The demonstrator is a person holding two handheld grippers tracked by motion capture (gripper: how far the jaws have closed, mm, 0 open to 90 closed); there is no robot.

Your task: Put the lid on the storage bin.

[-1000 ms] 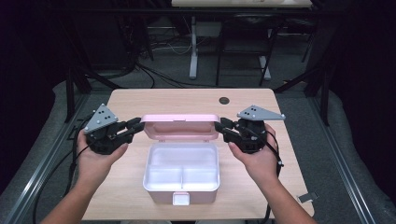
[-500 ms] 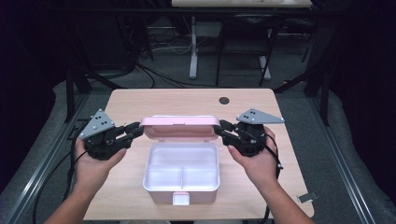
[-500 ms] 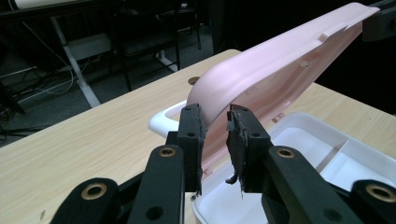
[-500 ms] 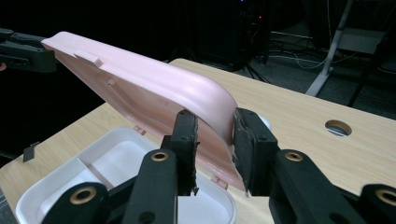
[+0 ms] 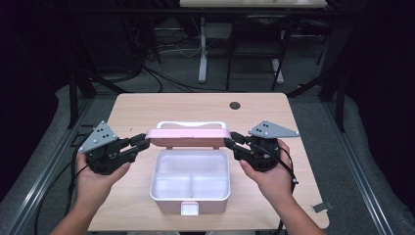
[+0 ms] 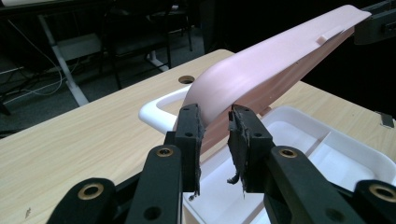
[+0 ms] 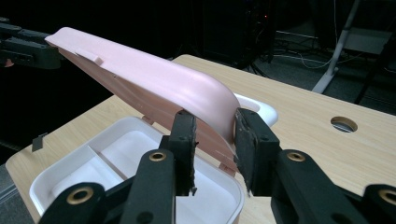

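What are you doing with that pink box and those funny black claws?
A person holds a claw-like gripper in each hand. The left gripper is at one end of the pink lid and the right gripper at the other. The lid stands tilted up over the white box, which has two empty compartments, on the wooden table.

Wood table (image 5: 147, 105) w/ round hole (image 5: 235, 105) far right of centre. Small metal clip (image 5: 319, 207) at near right edge. White desk leg (image 5: 202, 49) and cables (image 5: 166, 78) on floor beyond.
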